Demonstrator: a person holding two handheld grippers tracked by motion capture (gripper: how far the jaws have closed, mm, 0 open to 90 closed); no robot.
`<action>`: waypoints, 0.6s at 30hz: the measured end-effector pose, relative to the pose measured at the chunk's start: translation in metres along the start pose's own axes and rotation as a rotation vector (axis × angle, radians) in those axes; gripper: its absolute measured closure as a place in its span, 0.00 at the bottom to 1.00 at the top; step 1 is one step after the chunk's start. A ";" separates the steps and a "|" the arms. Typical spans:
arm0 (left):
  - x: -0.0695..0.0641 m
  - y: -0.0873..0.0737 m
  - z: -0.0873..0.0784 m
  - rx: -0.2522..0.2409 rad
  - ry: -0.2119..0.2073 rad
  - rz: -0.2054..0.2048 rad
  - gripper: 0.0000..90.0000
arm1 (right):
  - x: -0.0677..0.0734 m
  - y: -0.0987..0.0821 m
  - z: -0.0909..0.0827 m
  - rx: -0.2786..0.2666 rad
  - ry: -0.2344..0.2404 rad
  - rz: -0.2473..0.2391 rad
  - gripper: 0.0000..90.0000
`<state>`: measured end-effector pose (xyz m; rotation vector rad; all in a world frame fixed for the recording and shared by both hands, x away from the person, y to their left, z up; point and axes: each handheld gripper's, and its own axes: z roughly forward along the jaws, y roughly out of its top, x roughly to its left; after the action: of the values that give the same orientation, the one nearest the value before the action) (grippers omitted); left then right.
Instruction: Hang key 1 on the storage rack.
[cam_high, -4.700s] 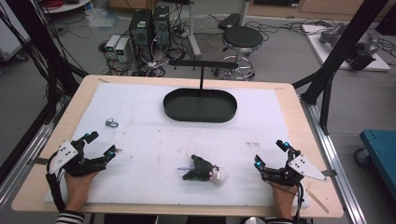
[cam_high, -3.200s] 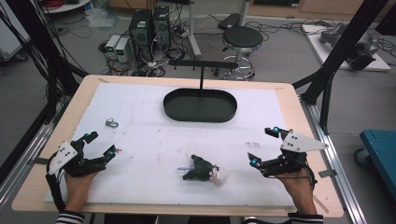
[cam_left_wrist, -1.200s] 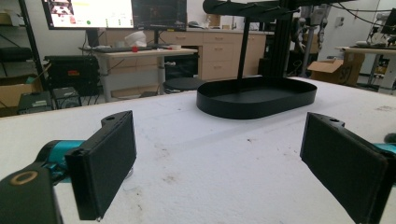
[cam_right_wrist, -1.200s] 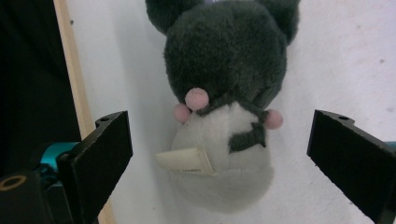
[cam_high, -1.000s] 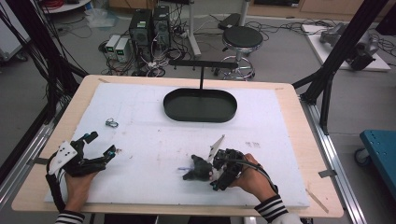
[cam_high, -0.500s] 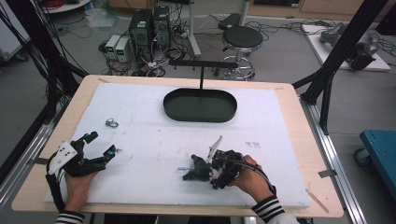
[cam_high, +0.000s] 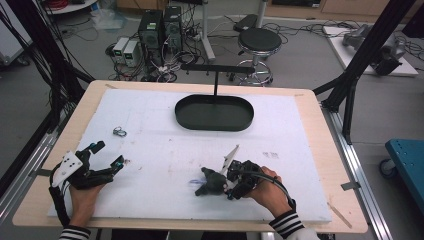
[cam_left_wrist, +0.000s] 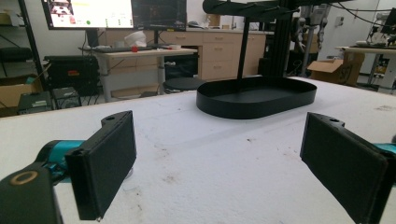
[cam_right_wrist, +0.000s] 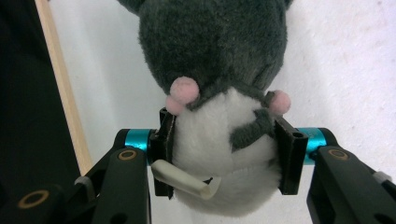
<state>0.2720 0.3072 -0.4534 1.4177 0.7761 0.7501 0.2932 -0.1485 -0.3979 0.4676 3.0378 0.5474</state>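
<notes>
A lab room with cables and a stool is sitting behind a wooden table (cam_high: 320, 150) that is wearing a white sheet. In the high view a black oval tray (cam_high: 214, 113) is waiting at the far side, and a small metal clip (cam_high: 119, 132) is lying near the left. The left gripper (cam_high: 107, 156) is resting low on the left with its jaws spread wide and nothing in them. The right gripper (cam_high: 226, 181) is lying flat at the near middle, and its jaws have just been closing on the toy mouse (cam_high: 210, 181).

In the left gripper view the two black pads are standing far apart over the bare sheet, and the tray (cam_left_wrist: 257, 99) is sitting ahead.

In the right gripper view the pads are squeezing the toy mouse (cam_right_wrist: 219, 84) on both sides of its white belly, making it bulge a little.

The grab looks good, I think. To do it well, the hand should be lifting slowly and keeping the squeeze even, since soft fur can slip.
</notes>
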 end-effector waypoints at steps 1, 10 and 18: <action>0.000 0.000 0.000 0.000 0.000 0.000 0.12 | 0.000 0.000 -0.001 -0.007 -0.002 0.004 0.58; 0.000 0.000 0.000 0.001 0.000 0.002 0.12 | -0.005 -0.001 -0.016 -0.132 -0.024 0.058 0.58; 0.000 0.000 0.000 0.001 0.000 0.002 0.12 | -0.014 -0.006 -0.029 -0.252 -0.068 0.138 0.58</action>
<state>0.2721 0.3076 -0.4534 1.4198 0.7759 0.7514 0.3027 -0.1681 -0.3730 0.6690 2.8328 0.8865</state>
